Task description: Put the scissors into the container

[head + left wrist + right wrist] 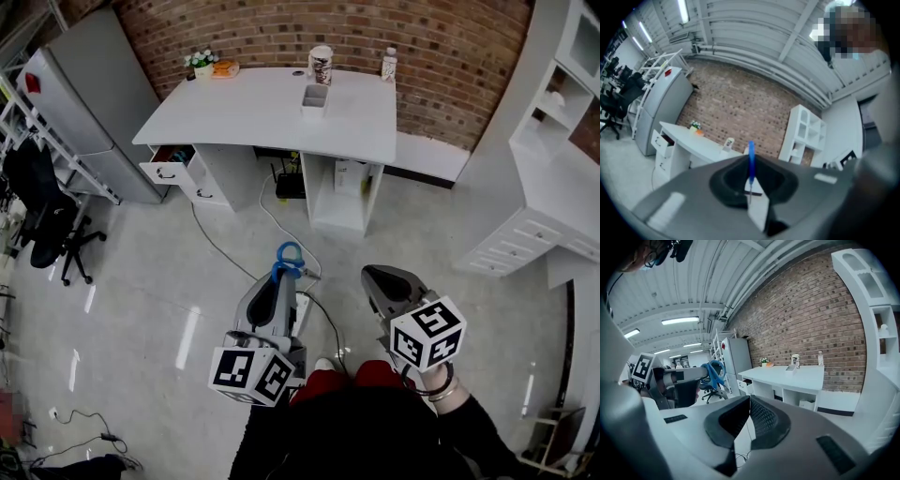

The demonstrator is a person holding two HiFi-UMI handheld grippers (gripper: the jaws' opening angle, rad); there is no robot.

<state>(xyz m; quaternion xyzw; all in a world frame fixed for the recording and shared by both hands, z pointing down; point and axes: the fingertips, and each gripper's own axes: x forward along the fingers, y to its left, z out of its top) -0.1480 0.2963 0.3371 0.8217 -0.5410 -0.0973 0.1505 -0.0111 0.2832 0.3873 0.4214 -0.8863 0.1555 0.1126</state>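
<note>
Room: grey floor (159, 281) underfoot, white desk (244, 117) far ahead against brick wall (281, 33).
Left gripper (285, 278): clamped on scissors (289, 255), blue handles poking out beyond the jaws.
Right gripper (375, 275): jaws together, nothing between.
Container (315, 97): on desk, well apart from scissors.
Done: scissors in grip.
Left, by judgement: carry to desk, lower into container, release.

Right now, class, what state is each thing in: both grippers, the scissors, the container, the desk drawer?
Small white open-topped container: upright on the white desk.
White desk drawer: pulled open.
Left gripper: jaws shut on blue-handled metal scissors.
Scissors: held in the air, outside the container.
Right gripper: jaws shut, empty.
</note>
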